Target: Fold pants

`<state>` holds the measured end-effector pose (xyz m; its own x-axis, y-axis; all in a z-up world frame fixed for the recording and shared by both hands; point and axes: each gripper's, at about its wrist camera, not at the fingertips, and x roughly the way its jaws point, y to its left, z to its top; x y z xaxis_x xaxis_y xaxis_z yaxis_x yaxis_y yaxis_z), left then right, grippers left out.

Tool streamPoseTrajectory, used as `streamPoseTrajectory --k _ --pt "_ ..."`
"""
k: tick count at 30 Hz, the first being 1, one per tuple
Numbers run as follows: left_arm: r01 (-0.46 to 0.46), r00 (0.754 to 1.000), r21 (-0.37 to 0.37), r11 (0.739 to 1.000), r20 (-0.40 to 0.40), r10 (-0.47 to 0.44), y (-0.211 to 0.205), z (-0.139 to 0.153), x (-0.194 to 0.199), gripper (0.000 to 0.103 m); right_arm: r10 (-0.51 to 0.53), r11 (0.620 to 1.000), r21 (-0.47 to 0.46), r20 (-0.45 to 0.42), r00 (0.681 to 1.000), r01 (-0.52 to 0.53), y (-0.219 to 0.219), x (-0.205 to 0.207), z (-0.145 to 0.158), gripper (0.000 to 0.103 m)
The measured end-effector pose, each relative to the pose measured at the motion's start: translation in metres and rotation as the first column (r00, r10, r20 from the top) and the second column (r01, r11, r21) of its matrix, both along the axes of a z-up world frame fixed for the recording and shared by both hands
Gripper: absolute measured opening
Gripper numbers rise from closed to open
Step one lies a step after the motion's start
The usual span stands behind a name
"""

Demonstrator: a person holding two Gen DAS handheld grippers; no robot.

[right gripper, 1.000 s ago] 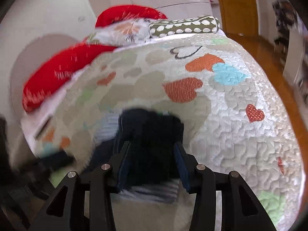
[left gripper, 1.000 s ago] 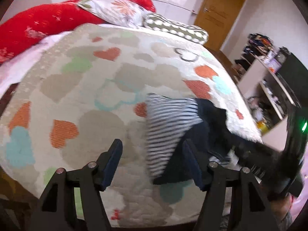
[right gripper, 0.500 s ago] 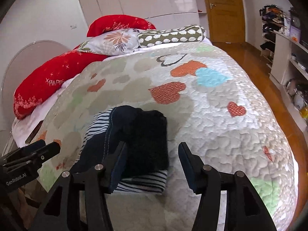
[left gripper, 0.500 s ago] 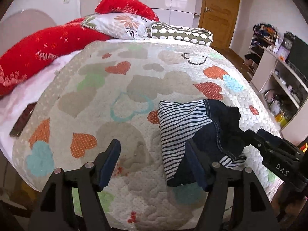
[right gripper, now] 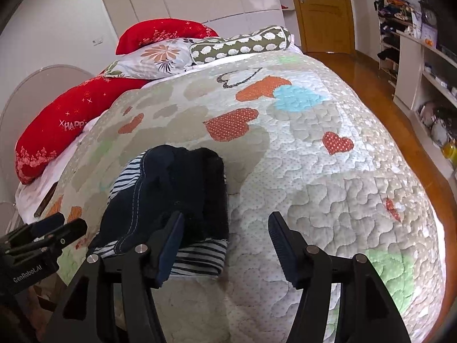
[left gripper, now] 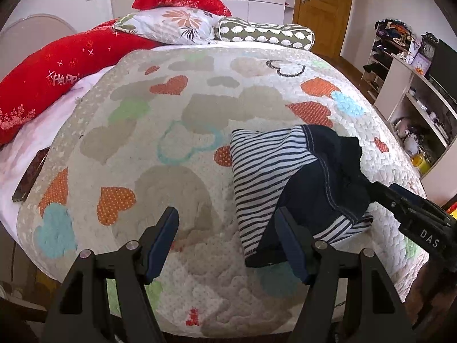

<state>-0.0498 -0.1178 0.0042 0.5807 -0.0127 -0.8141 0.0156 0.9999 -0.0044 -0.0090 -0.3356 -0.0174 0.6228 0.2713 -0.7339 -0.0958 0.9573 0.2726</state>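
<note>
Pants [left gripper: 300, 177] lay folded near the quilt's [left gripper: 200, 108] near edge, seemingly finished; both grippers, left [left gripper: 228, 240] and right [right gripper: 225, 245], stood wide and empty, the right's jaws having just opened. Next: withdraw.

R hand-held gripper [right gripper: 225, 238] jaws just opened wider, let go of pants [right gripper: 177, 197], backed off; pants now lie bundled, nothing betw. jaws.

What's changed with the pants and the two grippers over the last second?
The right gripper let go of the pants: its fingers have just been opening, nothing between them now, and it drew back. The left gripper stayed open and empty. The folded pants stayed on the quilt.
</note>
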Motion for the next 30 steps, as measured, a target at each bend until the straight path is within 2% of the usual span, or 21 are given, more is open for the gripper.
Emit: streamPoseTrajectory --k 11,13,17,19,23,26,28,29,30 --pt "-0.017 0.999 -0.051 0.999 -0.044 0.015 0.01 -0.011 0.006 0.069 -0.008 0.998 0.069 -0.024 1.0 0.01 -0.007 0.004 -0.004 0.071" --pt "-0.015 0.999 -0.1 0.995 -0.054 0.01 0.015 -0.013 0.009 0.069 -0.003 0.996 0.087 -0.034 0.999 0.006 -0.009 0.008 -0.004 0.072" --pt "-0.016 0.997 -0.255 0.967 -0.074 -0.003 0.031 -0.019 0.025 0.07 0.051 0.989 0.142 -0.072 0.996 -0.04 -0.007 0.024 -0.008 0.076" --pt "-0.005 0.997 -0.289 0.957 -0.072 -0.017 0.032 -0.022 0.033 0.074 0.076 0.983 0.175 -0.096 0.992 -0.059 -0.007 0.036 -0.013 0.077" --pt "0.033 0.993 -0.334 0.942 -0.095 -0.068 0.028 -0.038 0.051 0.074 0.107 0.969 0.237 -0.145 0.984 -0.07 -0.005 0.058 -0.026 0.077" --pt "0.029 0.99 -0.405 0.914 -0.117 -0.083 0.029 -0.049 0.058 0.075 0.113 0.963 0.262 -0.162 0.98 -0.067 -0.003 0.07 -0.034 0.077" --pt "0.048 0.986 -0.473 0.88 -0.117 -0.116 0.029 -0.054 0.061 0.075 0.141 0.948 0.306 -0.167 0.976 -0.085 0.0 0.075 -0.037 0.077" --pt "0.06 0.982 -0.522 0.851 -0.121 -0.144 0.029 -0.057 0.063 0.075 0.17 0.935 0.338 -0.172 0.97 -0.104 0.004 0.078 -0.04 0.077" --pt "0.07 0.975 -0.584 0.809 -0.131 -0.179 0.029 -0.061 0.065 0.066 0.19 0.927 0.355 -0.178 0.966 -0.117 0.007 0.08 -0.043 0.077"
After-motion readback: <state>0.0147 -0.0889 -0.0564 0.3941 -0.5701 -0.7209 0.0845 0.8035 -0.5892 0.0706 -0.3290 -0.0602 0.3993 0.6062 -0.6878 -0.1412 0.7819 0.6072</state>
